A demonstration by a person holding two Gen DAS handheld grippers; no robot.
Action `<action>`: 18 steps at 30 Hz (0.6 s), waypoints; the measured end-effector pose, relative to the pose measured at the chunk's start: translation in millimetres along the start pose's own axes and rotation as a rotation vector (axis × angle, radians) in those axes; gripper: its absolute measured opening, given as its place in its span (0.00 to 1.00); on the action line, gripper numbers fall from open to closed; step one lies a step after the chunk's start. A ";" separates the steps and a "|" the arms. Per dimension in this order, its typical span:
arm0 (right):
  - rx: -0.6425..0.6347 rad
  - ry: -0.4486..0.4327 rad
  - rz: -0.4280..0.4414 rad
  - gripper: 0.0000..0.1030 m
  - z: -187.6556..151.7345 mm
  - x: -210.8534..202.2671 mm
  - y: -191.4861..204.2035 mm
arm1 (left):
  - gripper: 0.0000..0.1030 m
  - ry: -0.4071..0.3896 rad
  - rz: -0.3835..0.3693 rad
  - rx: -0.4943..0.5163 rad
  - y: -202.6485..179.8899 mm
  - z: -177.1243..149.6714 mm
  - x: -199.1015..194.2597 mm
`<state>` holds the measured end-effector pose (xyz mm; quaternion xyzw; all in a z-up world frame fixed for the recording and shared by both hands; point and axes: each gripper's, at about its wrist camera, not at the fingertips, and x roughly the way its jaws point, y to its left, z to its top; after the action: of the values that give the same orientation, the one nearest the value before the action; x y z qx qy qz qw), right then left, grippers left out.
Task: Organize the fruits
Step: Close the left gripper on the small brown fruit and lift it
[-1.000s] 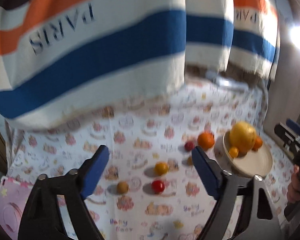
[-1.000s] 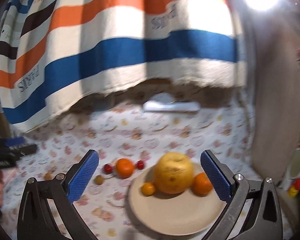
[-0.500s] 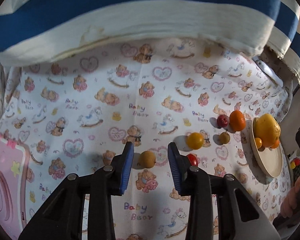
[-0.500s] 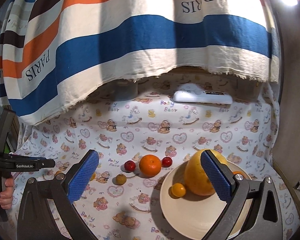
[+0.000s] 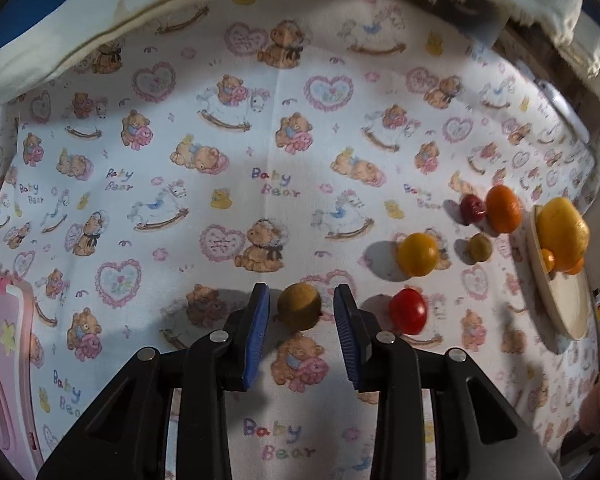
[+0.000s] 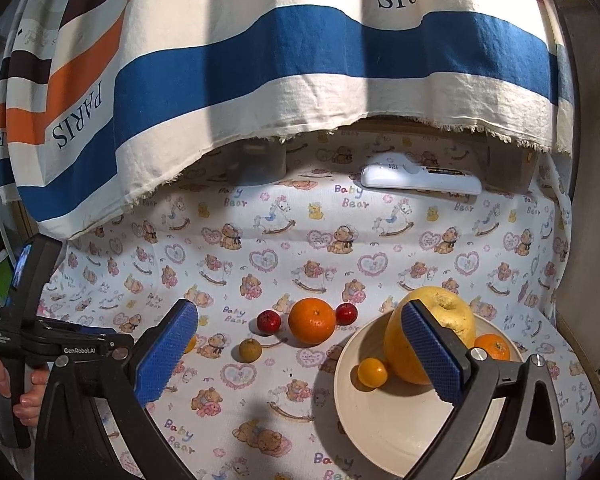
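My left gripper [image 5: 300,312] is open with a small brown round fruit [image 5: 299,311] between its blue pads, gaps on both sides. To its right on the cloth lie a red tomato [image 5: 408,311], a yellow-orange fruit [image 5: 418,254], a second brown fruit [image 5: 479,247], a dark red fruit [image 5: 472,209] and an orange [image 5: 503,209]. A cream plate [image 6: 380,412] holds a big yellow pomelo [image 6: 440,320], a small yellow fruit [image 6: 372,372] and a small orange [image 6: 494,347]. My right gripper [image 6: 300,348] is wide open and empty above the plate's near-left side.
A striped "PARIS" cloth [image 6: 260,60] hangs over the back of the bear-print cloth [image 5: 260,140]. A white remote [image 6: 420,178] lies at the back. A pink mat [image 5: 0,340] is at the far left. The other hand-held gripper [image 6: 32,320] shows at left.
My left gripper has dropped down to the cloth, narrowed, and now brackets the small brown fruit. My right gripper has moved slightly; the plate's fruits are unchanged.
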<state>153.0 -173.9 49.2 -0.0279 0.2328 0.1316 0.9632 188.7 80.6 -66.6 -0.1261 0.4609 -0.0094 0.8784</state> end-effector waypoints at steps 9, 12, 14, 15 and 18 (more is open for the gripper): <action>0.005 0.007 0.003 0.99 -1.6 2.8 -0.5 | 0.21 -0.075 0.005 0.000 0.9 1.0 -17.7; 0.002 0.016 0.006 0.99 0.1 4.7 1.7 | 0.21 -0.114 0.009 0.012 -2.8 0.9 -29.8; -0.002 0.021 0.009 0.99 1.5 6.3 4.5 | 0.21 -0.135 -0.003 0.016 -4.4 0.5 -36.2; -0.002 0.025 0.015 0.98 1.9 7.7 6.1 | 0.21 -0.144 -0.007 0.019 -4.7 -0.1 -38.9; 0.015 0.050 0.050 0.91 4.2 12.9 10.5 | 0.21 -0.186 -0.007 0.027 -6.0 0.7 -47.0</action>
<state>163.1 -160.2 47.2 -0.0181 0.2586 0.1533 0.9536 162.9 81.2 -26.9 -0.1161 0.3770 -0.0067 0.9189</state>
